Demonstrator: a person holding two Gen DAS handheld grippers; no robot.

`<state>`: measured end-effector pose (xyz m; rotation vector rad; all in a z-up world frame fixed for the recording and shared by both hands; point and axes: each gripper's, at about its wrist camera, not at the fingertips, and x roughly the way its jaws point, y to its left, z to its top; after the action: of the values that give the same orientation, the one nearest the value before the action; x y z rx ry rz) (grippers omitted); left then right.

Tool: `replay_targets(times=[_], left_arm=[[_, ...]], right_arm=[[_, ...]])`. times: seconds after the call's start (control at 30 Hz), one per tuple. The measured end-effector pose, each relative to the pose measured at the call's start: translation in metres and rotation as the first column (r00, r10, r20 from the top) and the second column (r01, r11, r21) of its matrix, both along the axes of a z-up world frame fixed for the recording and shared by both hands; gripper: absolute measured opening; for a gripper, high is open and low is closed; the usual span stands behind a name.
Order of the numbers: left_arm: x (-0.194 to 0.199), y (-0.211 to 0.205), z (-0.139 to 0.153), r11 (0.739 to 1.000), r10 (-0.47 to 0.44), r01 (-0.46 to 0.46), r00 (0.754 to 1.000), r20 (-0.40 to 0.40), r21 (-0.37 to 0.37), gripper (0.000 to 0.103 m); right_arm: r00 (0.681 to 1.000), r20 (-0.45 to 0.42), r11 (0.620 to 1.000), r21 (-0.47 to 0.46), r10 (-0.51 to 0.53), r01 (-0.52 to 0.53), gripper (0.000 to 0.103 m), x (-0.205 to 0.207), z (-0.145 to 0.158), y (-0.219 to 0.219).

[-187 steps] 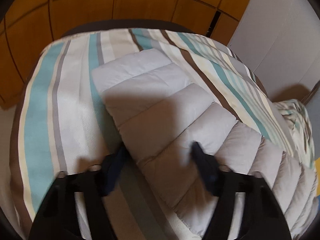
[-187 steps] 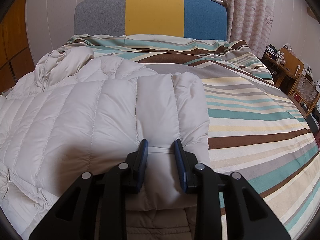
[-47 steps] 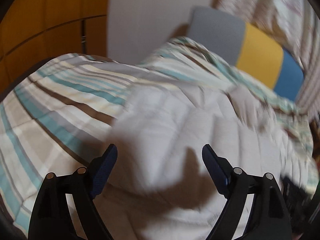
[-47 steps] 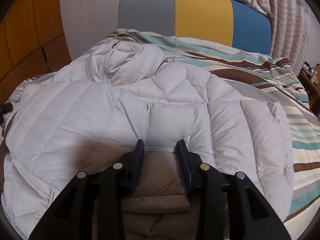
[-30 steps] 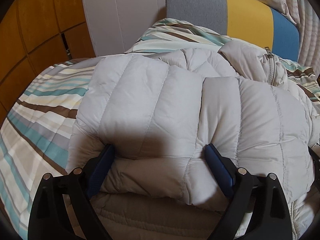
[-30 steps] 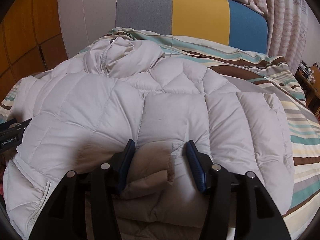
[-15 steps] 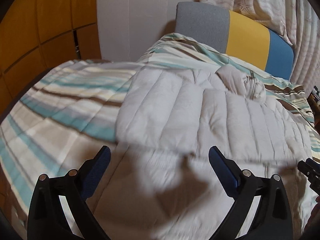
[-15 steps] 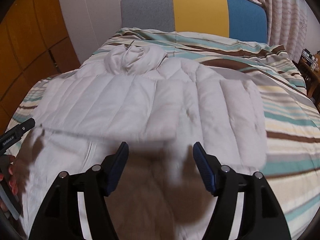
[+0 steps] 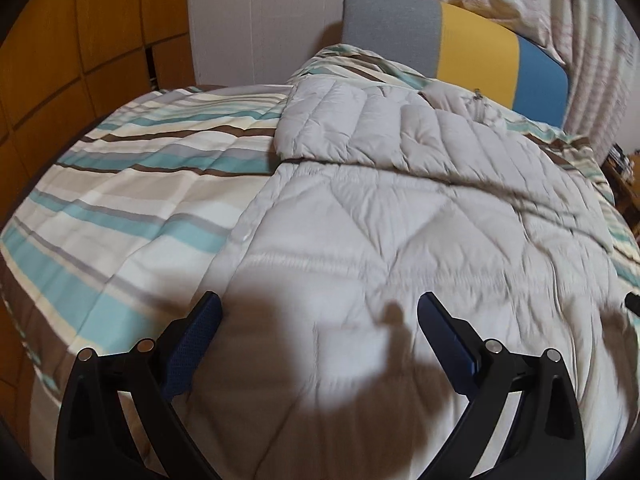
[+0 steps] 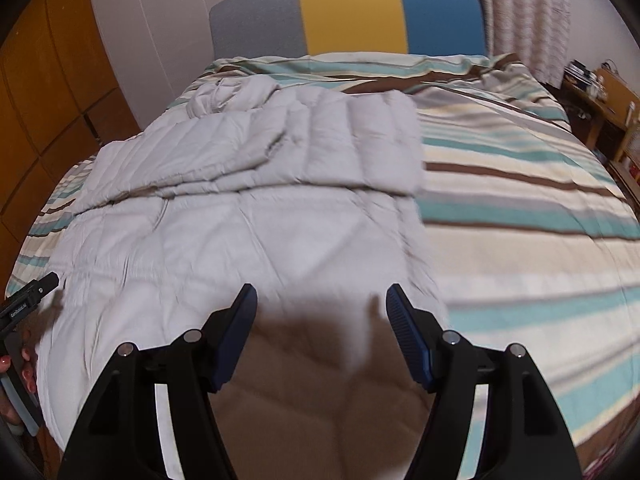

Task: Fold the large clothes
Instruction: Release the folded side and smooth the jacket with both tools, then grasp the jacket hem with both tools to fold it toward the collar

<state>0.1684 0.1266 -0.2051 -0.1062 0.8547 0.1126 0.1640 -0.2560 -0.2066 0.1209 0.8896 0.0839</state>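
Both tools, left tool [image 9: 318,312] and right tool [image 10: 320,304], hang open and empty over the grey padded coat [image 9: 400,220].

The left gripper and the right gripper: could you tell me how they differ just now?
The left gripper has its jaws spread wider than the right gripper. The left hangs over the puffer jacket near its left edge, the right near its right edge. Both are open, holding nothing.
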Motion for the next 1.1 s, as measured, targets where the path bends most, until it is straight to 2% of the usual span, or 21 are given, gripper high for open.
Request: replay_targets(times=[0.1,0.23,0.33,0.5,0.63,0.67,0.73,0.87,0.93,1.03,1.07,1.1], left_arm=[[-0.02,0.004,0.003,1.0,0.002,-0.003,1.0,0.031,0.013,0.098],[-0.047,0.015,0.006,0.998,0.048,-0.05,0.997,0.062,0.03,0.098],[-0.066,0.025,0.005,0.997,0.073,-0.073,0.995,0.064,0.0,0.098],[-0.091,0.037,-0.003,0.996,0.093,-0.093,0.994,0.053,-0.005,0.098],[-0.109,0.042,-0.008,0.995,0.097,-0.094,0.994,0.055,-0.046,0.097],[-0.113,0.042,-0.01,0.994,0.096,-0.093,0.994,0.055,-0.053,0.096],[-0.12,0.042,-0.013,0.995,0.089,-0.086,0.995,0.054,-0.054,0.087],[-0.133,0.037,-0.017,0.997,0.056,-0.054,0.997,0.049,-0.052,0.082],[-0.136,0.035,-0.02,0.998,0.038,-0.036,0.998,0.045,-0.053,0.075],[-0.141,0.036,-0.026,0.993,0.037,-0.035,0.999,0.025,-0.109,0.07],[-0.142,0.036,-0.028,0.99,0.042,-0.039,0.999,0.019,-0.135,0.069],[-0.144,0.036,-0.029,0.988,0.044,-0.04,0.999,0.019,-0.151,0.064]], right_arm=[[1.0,-0.005,1.0,0.008,-0.029,0.029,0.066,-0.022,0.002,-0.019],[0.998,-0.02,0.998,0.019,-0.062,0.063,0.065,-0.05,0.002,-0.039],[0.996,-0.042,0.997,0.026,-0.075,0.076,0.065,-0.073,-0.002,-0.052],[0.992,-0.069,0.994,0.045,-0.101,0.104,0.064,-0.099,-0.009,-0.066],[0.99,-0.094,0.991,0.081,-0.101,0.109,0.063,-0.117,-0.015,-0.073],[0.991,-0.097,0.99,0.097,-0.096,0.105,0.063,-0.122,-0.017,-0.074],[0.991,-0.106,0.989,0.113,-0.086,0.098,0.061,-0.128,-0.019,-0.075],[0.989,-0.133,0.984,0.159,-0.059,0.081,0.059,-0.137,-0.026,-0.073],[0.989,-0.143,0.982,0.175,-0.045,0.07,0.055,-0.14,-0.03,-0.07],[0.988,-0.151,0.982,0.186,-0.017,0.045,0.054,-0.142,-0.035,-0.061],[0.99,-0.144,0.985,0.166,-0.014,0.038,0.051,-0.142,-0.035,-0.056],[0.99,-0.138,0.987,0.155,-0.009,0.03,0.043,-0.142,-0.035,-0.053]])
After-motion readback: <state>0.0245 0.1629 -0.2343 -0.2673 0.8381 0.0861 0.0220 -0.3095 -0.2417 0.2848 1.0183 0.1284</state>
